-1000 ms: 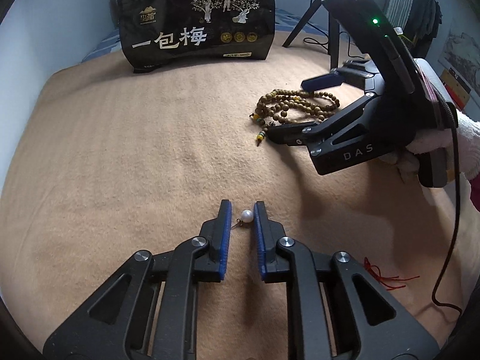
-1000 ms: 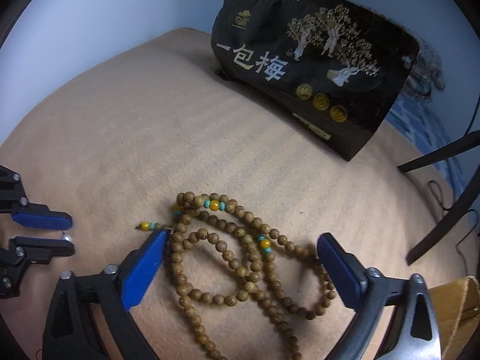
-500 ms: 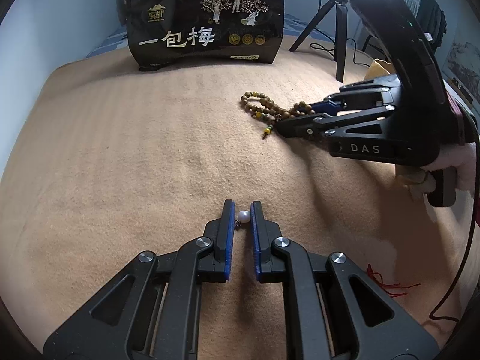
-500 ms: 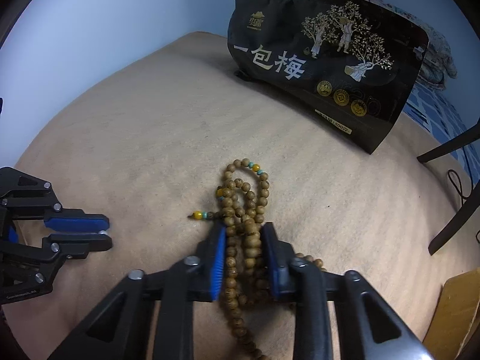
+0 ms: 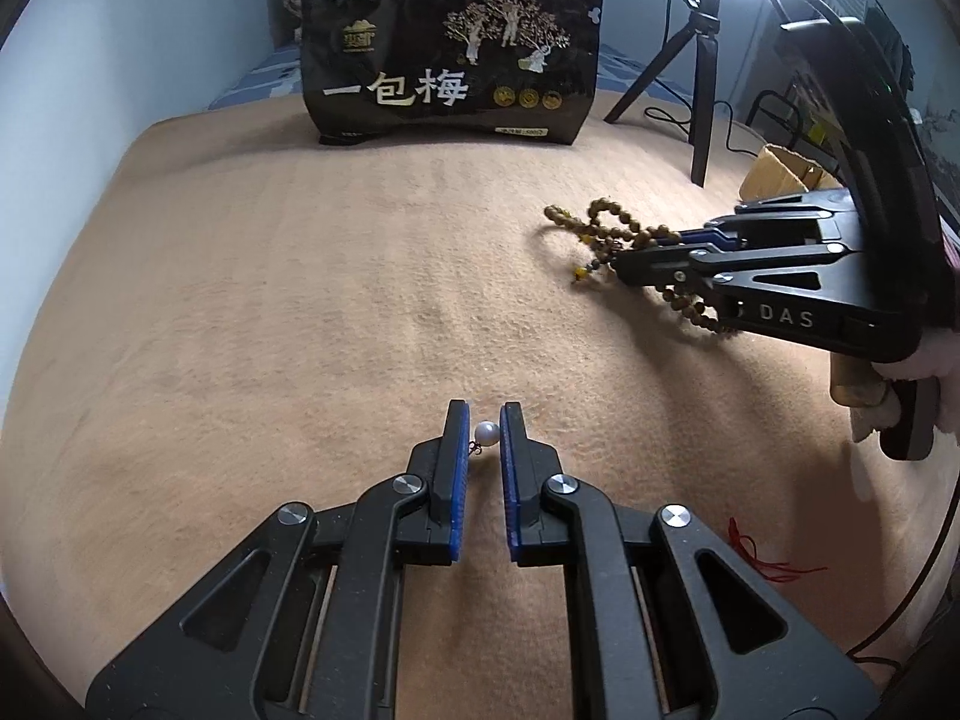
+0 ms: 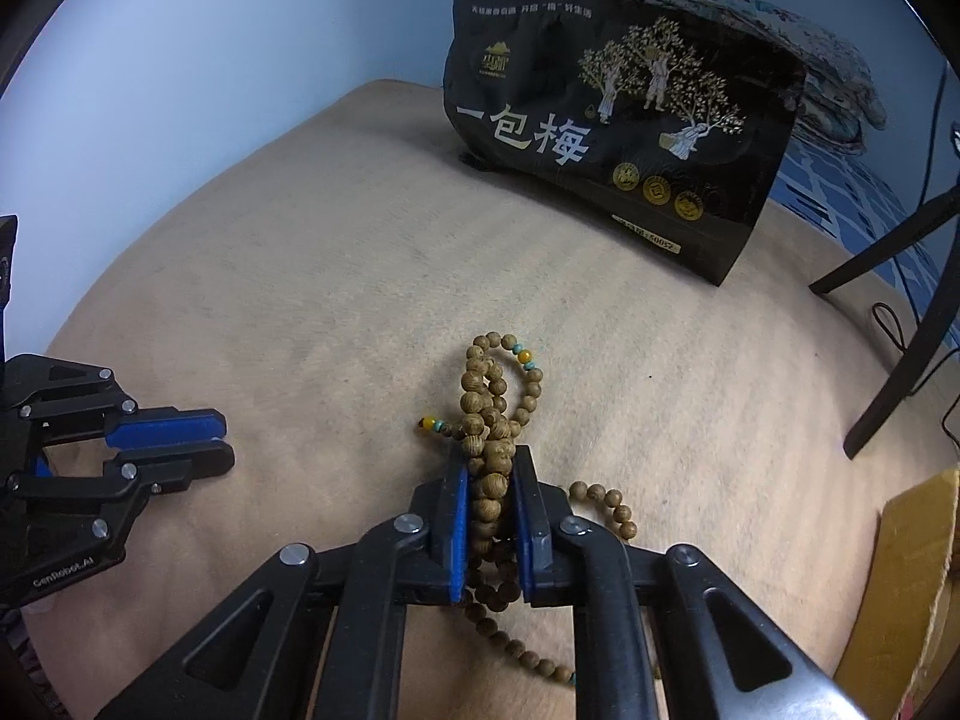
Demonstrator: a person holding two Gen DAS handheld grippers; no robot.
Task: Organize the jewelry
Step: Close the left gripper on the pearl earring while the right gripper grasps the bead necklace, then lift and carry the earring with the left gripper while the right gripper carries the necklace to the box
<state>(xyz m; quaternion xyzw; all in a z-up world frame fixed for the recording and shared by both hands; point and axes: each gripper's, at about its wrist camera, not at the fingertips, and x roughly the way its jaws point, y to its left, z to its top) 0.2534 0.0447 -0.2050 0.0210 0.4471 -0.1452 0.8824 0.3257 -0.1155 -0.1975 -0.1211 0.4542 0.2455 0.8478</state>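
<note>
the left gripper [image 5: 485, 427] has its two black fingers with blue pads [image 5: 458, 468] drawn close around a small white pearl earring [image 5: 486, 433]; the pearl sits between the pad tips, near their far end, with a thin metal hook trailing toward the left pad. whether both pads actually press on the pearl cannot be told, as a sliver of gap shows on either side. the earring lies low against the tan fleece blanket [image 5: 270, 312].

the right gripper [image 6: 487, 468] is clamped on a long string of brown wooden prayer beads [image 6: 492, 480]. several strands are bunched between its blue pads [image 6: 459, 516]; a loop with turquoise and yellow beads sticks out beyond the fingertips, a short tail with a yellow bead pokes out to the left of the tips, and looser strands hang behind and below the fingers, draping onto the blanket.

ahead of both pairs of fingers, well apart from them, a black snack bag with white chinese lettering [image 6: 612, 138] stands upright at the blanket's far edge
</note>
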